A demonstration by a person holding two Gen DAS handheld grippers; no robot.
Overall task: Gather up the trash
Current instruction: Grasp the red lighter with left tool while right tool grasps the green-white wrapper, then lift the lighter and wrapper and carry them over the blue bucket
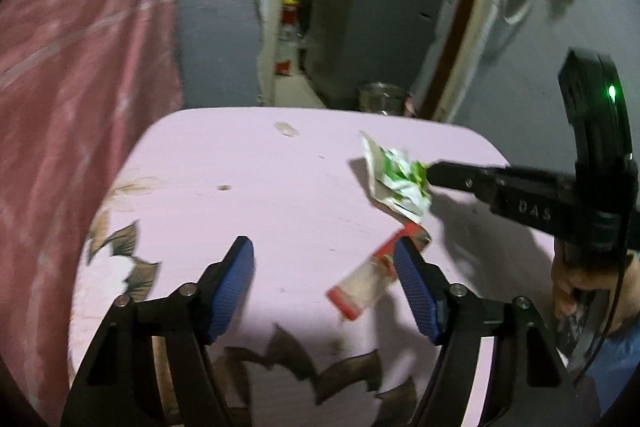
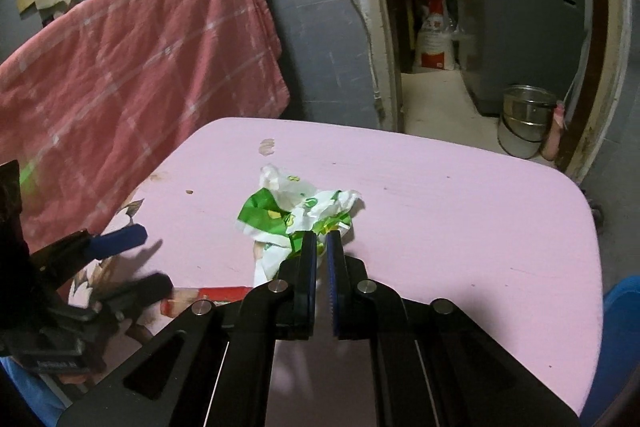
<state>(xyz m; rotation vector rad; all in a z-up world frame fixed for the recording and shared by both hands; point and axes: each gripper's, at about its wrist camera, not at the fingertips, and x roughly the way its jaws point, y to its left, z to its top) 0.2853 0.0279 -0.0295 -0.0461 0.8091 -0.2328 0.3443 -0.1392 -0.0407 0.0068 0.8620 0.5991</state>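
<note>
1. the right hand-held gripper (image 2: 320, 241) has its blue-padded fingers drawn nearly together, clamped on the near edge of a crumpled green-and-white wrapper (image 2: 296, 215).
2. from the left wrist view the same wrapper (image 1: 396, 179) hangs at the tip of the right hand-held gripper (image 1: 430, 177), close above the pink bench (image 1: 280, 187), with its shadow falling on the surface just beside it.
3. the left hand-held gripper (image 1: 324, 267) stands wide apart with nothing between its pads, hovering low over the bench.
4. a red-and-clear packet (image 1: 372, 279) lies flat on the bench, its far end touching or passing just behind the right-hand blue pad (image 1: 416, 291) of the left hand-held gripper; which of the two cannot be told.
5. in the right wrist view that packet (image 2: 224, 294) shows only as a red strip near the lower left, partly hidden by both tools.
6. a pink checked cloth (image 2: 132, 67) hangs to the left of the bench.
7. a steel pot (image 2: 526, 115) stands on the floor beyond the bench, by the doorway.
</note>
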